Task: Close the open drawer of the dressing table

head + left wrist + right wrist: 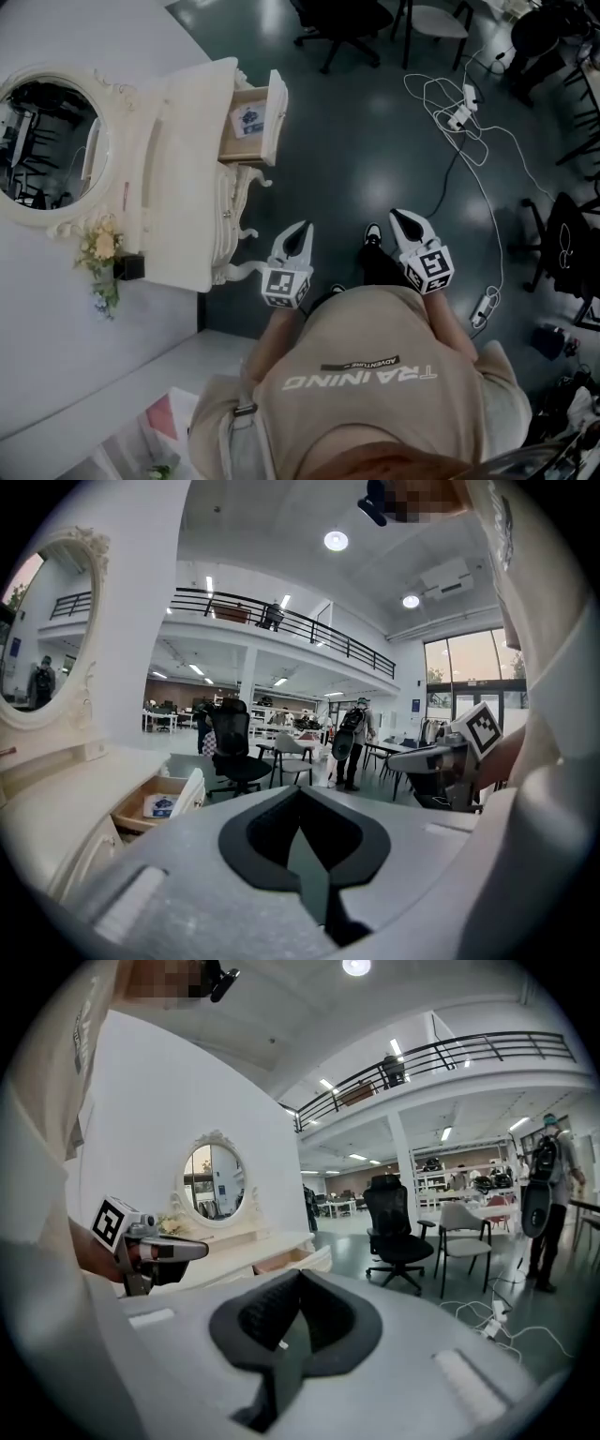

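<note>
Dressing table (183, 169): cream, carved, set against the wall. 1 oval mirror (52, 141) stands at its back edge, flowers (101, 248) at its near back corner.
Drawer (267, 122): open, pulled out from the table's front edge at the far end, with 1 small packet (248, 120) inside.
Left tongs (300, 231): closed, empty, off the table's near front corner and apart from it.
Right tongs (400, 219): closed, empty, near the left, over the floor.

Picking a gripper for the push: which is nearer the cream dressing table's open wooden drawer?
Left. The left gripper hangs close off the cream dressing table's front, short of its open wooden drawer; the right gripper is farther out over the dark floor.
</note>
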Action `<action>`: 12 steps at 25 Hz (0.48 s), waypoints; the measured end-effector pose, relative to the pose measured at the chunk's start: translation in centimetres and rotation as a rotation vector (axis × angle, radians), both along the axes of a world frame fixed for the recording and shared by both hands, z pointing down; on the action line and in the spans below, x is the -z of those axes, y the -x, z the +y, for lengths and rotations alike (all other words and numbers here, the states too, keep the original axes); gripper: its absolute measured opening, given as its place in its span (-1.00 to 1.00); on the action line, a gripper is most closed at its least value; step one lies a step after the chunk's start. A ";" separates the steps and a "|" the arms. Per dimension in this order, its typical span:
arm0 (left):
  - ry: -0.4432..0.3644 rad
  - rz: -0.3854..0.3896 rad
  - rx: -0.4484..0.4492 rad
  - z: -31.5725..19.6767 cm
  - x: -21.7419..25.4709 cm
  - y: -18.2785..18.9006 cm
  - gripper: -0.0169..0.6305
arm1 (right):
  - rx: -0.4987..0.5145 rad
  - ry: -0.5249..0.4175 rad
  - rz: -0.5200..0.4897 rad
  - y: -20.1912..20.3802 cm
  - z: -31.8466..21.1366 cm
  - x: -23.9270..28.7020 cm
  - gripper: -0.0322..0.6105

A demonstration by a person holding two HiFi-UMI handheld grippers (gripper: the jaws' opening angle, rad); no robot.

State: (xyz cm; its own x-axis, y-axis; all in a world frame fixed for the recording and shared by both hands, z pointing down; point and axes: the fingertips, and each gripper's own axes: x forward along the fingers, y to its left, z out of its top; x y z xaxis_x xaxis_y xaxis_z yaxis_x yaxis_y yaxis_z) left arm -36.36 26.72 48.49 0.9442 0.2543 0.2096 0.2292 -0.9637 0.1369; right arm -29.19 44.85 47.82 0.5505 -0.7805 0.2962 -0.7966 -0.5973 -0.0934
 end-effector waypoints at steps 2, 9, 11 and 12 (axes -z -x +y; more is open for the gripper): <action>-0.012 -0.014 0.024 0.1 0.1 -3.1 -0.95 | 0.028 -0.011 -0.006 -3.6 -0.4 -0.1 -0.89; -0.027 -0.028 0.115 0.9 1.8 -14.6 -0.95 | 0.145 -0.009 0.001 -16.1 -0.6 0.6 -0.89; -0.028 -0.028 0.143 0.7 1.9 -17.4 -0.95 | 0.171 -0.008 -0.006 -18.9 -0.7 0.4 -0.89; -0.030 -0.029 0.156 0.5 1.9 -18.6 -0.95 | 0.184 -0.008 -0.010 -20.3 -0.9 0.3 -0.89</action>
